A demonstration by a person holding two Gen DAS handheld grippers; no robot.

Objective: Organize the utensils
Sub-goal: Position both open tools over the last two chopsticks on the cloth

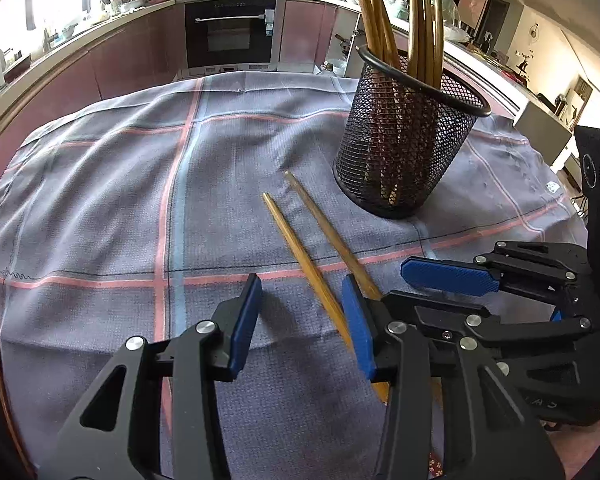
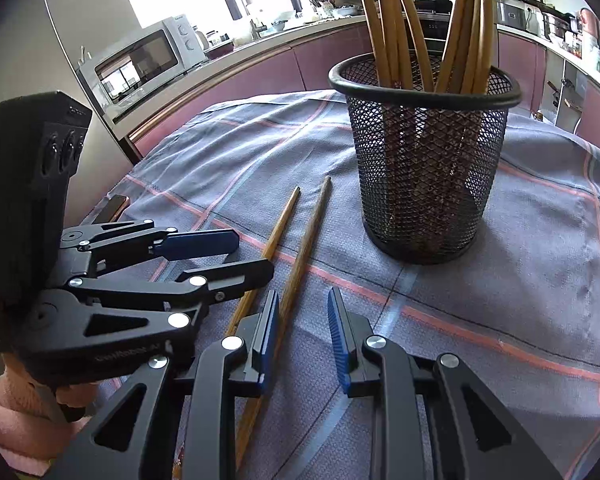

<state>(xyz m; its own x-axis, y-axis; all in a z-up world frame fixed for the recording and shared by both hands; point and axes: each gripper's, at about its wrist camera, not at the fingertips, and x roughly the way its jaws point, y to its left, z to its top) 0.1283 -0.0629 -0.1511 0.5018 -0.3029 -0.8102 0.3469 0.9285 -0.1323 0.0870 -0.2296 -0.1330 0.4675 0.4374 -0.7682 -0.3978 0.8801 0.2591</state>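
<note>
**Mesh holder** (image 2: pixel 424 168). Black wire cup, upright on the checked cloth (image 1: pixel 100 200); taken here as the landmark. Holds a sheaf of bamboo chopsticks (image 2: pixel 392 20) leaning against its rim in two bunches.

**Loose chopsticks, two.** Lying flat on the cloth just in front of the holder's base, roughly side by side, tips toward the holder, apart from it. The nearer-to-holder chopstick (image 2: pixel 306 248) runs under the right gripper; the farther chopstick (image 2: pixel 270 248) lies on the side away from the holder, beneath the left gripper.

**Right gripper** (image 2: pixel 304 336). In front of the holder, pointing steeply down. Jaws parted a little, grasping nothing; the nearer stick passes beside the inner face of one pad, not visibly pinched.

**Left gripper** (image 1: pixel 300 320). Beside the right one, farther from the holder. Jaws released, moderately apart, empty; the farther stick crosses close under one pad.

**Step in hand (judgement).** Picking up a loose stick to stand it in the holder. To do it well: centre one stick only between the pads, lower until the tips meet the cloth, close near the thick end so the stick hangs balanced. Keep the two grippers from fouling each other; they are crowded. Lift clear of the rim before tipping upright, and enter the gap between the two bunches.
</note>
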